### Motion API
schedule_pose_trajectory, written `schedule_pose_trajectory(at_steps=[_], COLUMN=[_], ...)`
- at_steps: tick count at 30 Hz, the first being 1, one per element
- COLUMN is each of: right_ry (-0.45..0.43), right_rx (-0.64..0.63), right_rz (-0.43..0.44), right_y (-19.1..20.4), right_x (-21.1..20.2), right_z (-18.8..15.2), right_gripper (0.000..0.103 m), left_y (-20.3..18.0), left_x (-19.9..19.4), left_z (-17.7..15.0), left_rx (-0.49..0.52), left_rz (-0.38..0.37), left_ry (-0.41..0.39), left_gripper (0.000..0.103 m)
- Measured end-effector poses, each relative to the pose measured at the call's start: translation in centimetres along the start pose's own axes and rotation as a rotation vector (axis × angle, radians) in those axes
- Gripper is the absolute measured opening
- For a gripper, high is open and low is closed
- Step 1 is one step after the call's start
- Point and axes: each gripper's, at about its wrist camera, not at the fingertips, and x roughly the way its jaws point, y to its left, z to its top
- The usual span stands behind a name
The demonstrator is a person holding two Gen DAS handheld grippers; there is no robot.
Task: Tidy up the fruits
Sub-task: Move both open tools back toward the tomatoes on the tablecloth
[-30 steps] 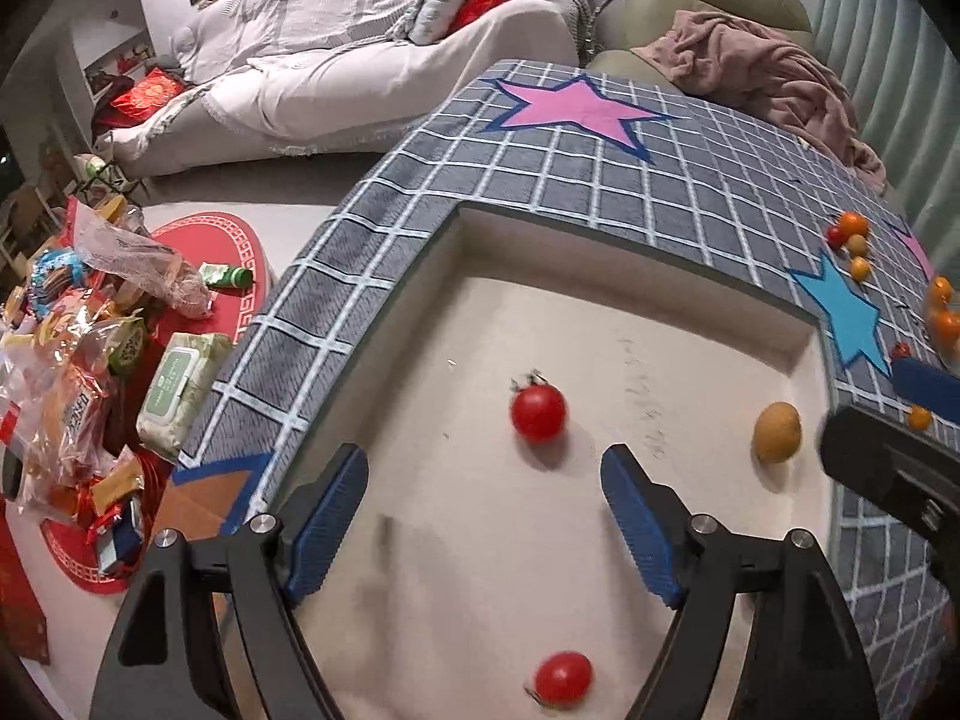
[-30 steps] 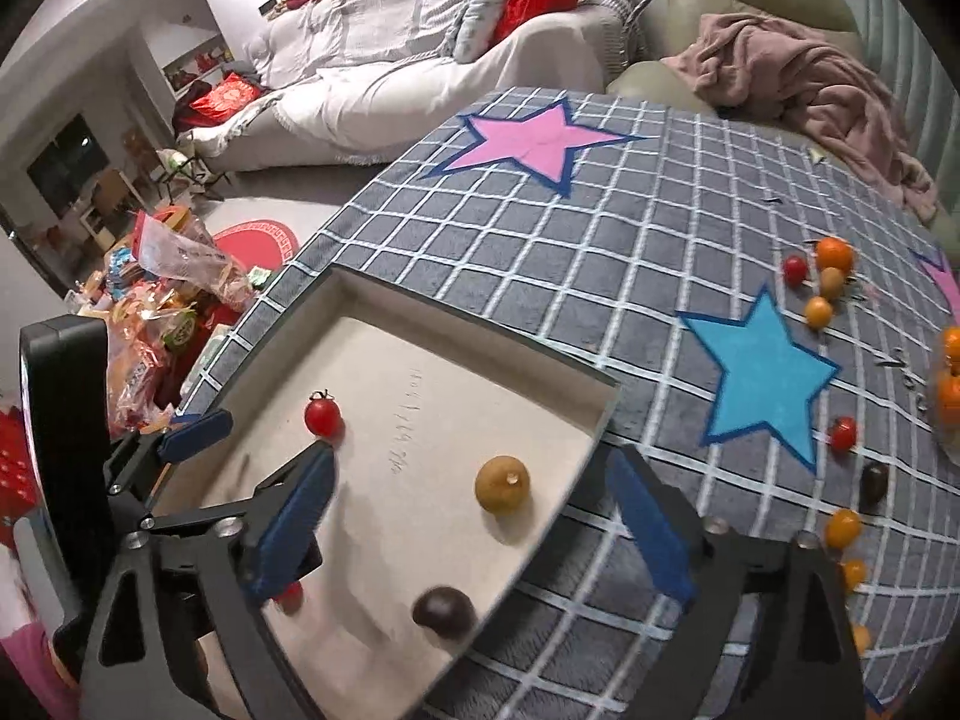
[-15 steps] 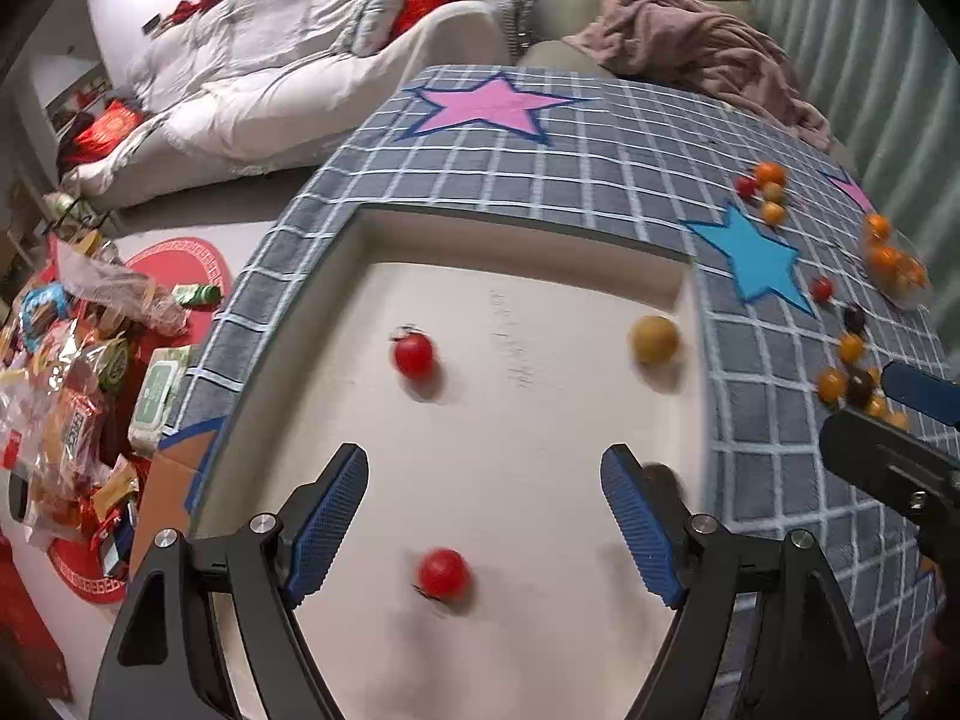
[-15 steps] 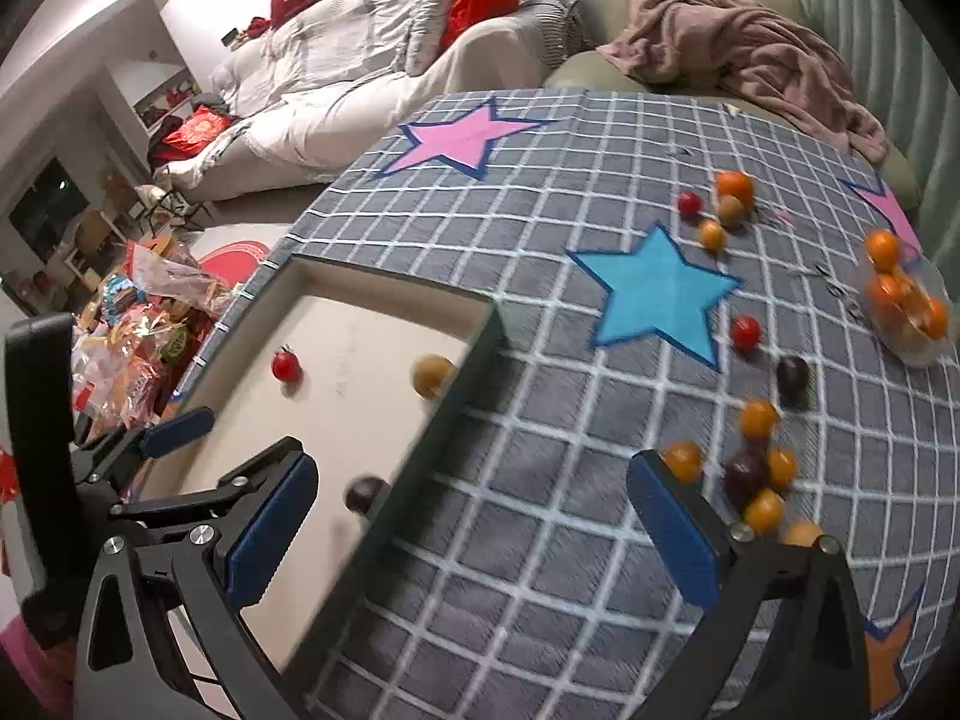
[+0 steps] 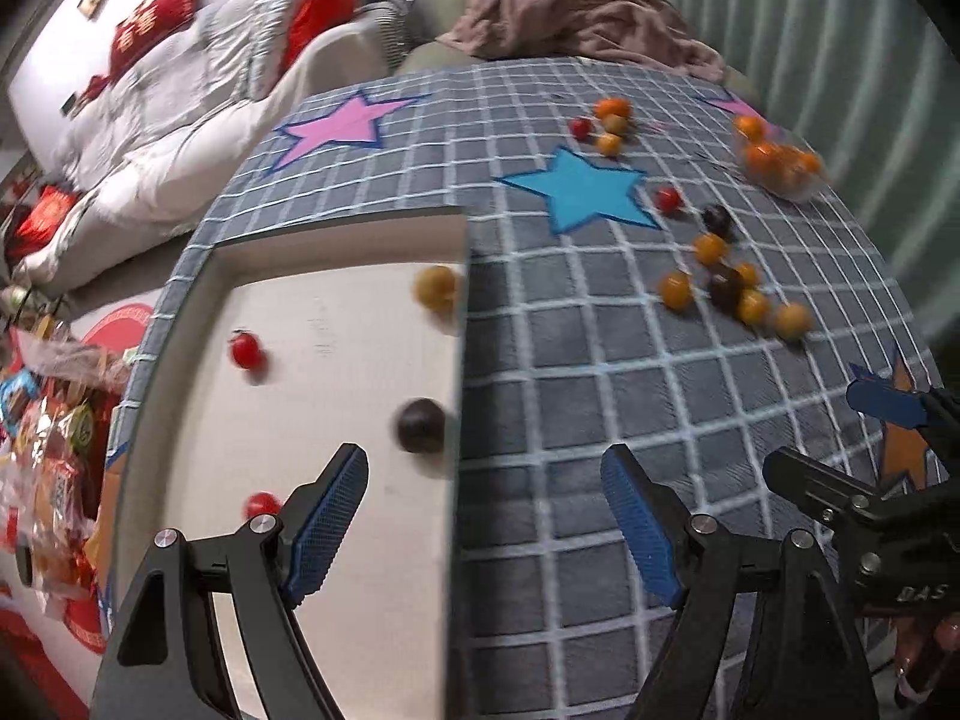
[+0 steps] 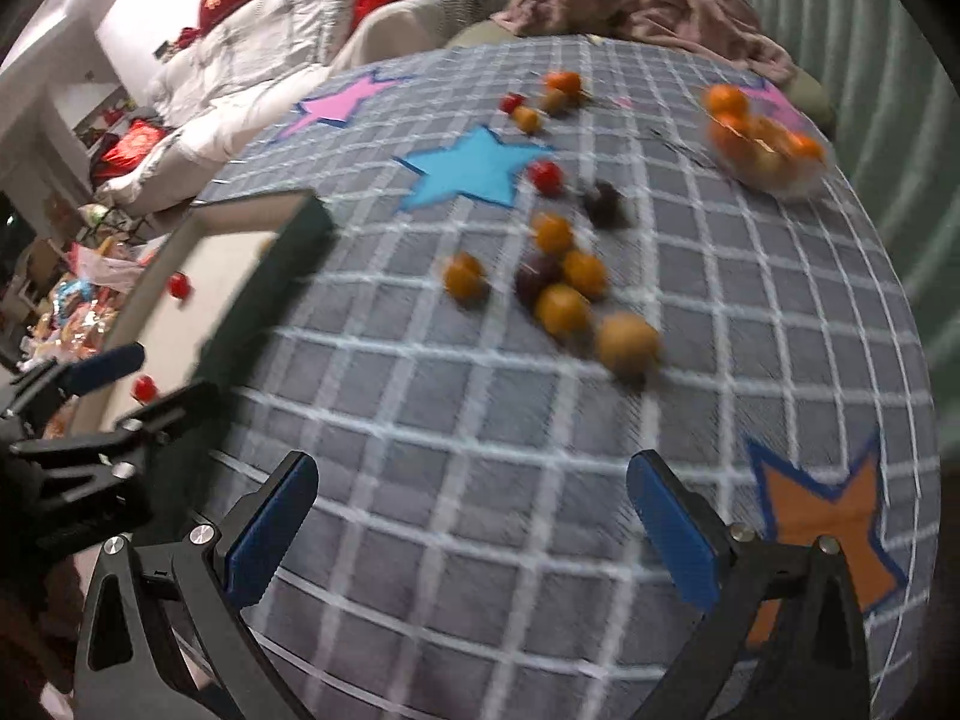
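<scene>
Both claws gape wide with nothing in them, my left claw (image 5: 483,525) over the tray's right wall and my right claw (image 6: 474,531) over bare cloth.

Largest first: a grey checked cloth (image 5: 576,372) with stars covers the table, and the tray (image 5: 336,243) sits sunk into it at the left. A clear bowl (image 6: 774,144) of orange fruit stands at the far right. Between my right claw and the blue star (image 6: 474,171) lies a loose cluster of fruit (image 6: 561,285), orange, yellow and dark, well ahead of the pads. Inside the tray I see a yellow fruit (image 5: 437,287) by the right wall, a dark fruit (image 5: 420,425) nearer, and two red tomatoes (image 5: 246,350) to the left, well apart. Four more small fruits (image 5: 606,126) sit beyond the star.
</scene>
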Motion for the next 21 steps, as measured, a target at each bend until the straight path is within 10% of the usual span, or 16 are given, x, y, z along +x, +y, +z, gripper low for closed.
schedule_pose_trajectory(at_steps=[21], right_ry=[-0.049], right_rx=[-0.006], right_rz=[-0.113], right_y=[-4.7], right_x=[1.0], right_z=[0.0], right_gripper=[0.103], left_y=[-6.6], left_x=[5.4], left_z=[3.2], left_rx=[0.111], left_rz=[0.001], left_ry=[0.026], left_gripper=[0.081])
